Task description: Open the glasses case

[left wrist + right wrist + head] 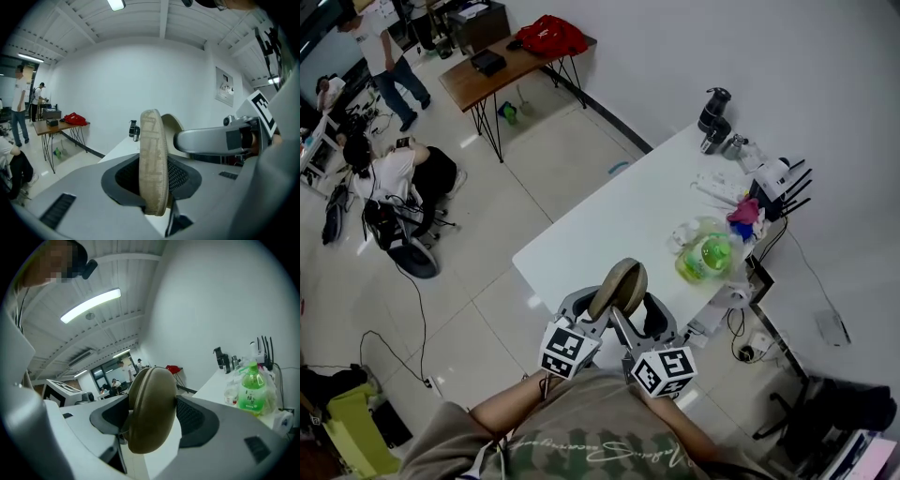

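Both your tongs are clamped on the glasses case (619,284), low centre of the head view, just above your shirt. The case stands on end, held in the air over the near edge of the white surface (619,220), not touching it.

Left tongs (586,314): the pads pinch the case from the left side. In the left gripper view its woven, patterned edge fills the gap btwn the jaws, w/ a paler curved face showing behind it.

Right tongs (642,319): the pads pinch the case from the right side. In the right gripper view the smooth olive shell sits btwn the jaws, w/ a second shell edge just behind.

Can't tell how far the case is open.

Green bottle (710,255) stands on the surface at centre right, well apart from the case.
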### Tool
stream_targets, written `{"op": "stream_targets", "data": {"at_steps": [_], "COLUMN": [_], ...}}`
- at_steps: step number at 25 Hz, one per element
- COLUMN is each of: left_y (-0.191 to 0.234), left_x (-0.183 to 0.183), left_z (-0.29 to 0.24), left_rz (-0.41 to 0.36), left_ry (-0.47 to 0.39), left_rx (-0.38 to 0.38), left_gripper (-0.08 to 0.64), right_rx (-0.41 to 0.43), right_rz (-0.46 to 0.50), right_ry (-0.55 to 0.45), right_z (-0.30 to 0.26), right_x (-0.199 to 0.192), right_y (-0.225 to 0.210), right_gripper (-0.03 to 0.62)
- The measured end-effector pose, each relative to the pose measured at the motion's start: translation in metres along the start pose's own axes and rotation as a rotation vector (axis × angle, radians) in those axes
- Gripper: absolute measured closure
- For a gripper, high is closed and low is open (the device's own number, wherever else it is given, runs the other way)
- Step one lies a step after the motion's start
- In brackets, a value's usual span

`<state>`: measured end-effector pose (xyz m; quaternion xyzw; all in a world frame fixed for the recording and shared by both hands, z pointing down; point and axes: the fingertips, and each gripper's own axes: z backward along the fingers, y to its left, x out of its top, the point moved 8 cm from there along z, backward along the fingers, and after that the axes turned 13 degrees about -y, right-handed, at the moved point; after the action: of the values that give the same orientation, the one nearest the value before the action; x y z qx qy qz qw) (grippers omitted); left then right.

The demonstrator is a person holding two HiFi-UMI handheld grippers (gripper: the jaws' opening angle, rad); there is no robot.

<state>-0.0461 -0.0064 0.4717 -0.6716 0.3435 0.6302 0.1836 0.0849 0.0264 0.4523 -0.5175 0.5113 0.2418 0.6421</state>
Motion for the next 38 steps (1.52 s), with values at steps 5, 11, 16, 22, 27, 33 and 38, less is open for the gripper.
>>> {"op": "stream_targets", "data": {"at_steps": [5, 11, 16, 22, 27, 33, 38], "left_y": [-0.012, 0.0, 0.006, 0.006, 0.005, -0.007, -0.006], "left_x": [0.001, -0.003, -0.01, -0.016, -0.009, -0.002, -0.012], "left_z": [-0.006, -0.004, 0.0, 0.008, 0.007, 0.003, -0.008], "left_rz": [0.031, 0.18, 0.206, 0.508, 0.859, 0.947, 0.627], "left_ry": [-0.021, -0.023, 0.051, 0.014, -0.041, -0.057, -0.014], "left_rx": [-0.017, -0.102, -0.15, -0.353, -0.578, -0.674, -0.542], "left_gripper": [0.446, 0.446, 0.446, 0.446, 0.448, 0.46, 0.457], "right_rx": [-0.074, -0.033, -0.022, 0.07, 0.335, 0.477, 0.289], "right_rz": [0.064, -0.037, -0.092, -0.421, -0.663, -0.83, -0.766], "right_ry": [-0.028, -0.029, 0.059, 0.109, 0.086, 0.02, 0.043], "right_z": [-0.001, 0.001, 0.008, 0.022, 0.032, 0.037, 0.042], "right_x": [0.005, 0.005, -0.015, -0.028, -0.015, -0.013, -0.034], "right_y": [-0.01, -0.024, -0.042, -0.092, -0.093, -0.088, -0.115], "right_gripper": [0.272, 0.325, 0.374, 0.541, 0.548, 0.548, 0.548]}}
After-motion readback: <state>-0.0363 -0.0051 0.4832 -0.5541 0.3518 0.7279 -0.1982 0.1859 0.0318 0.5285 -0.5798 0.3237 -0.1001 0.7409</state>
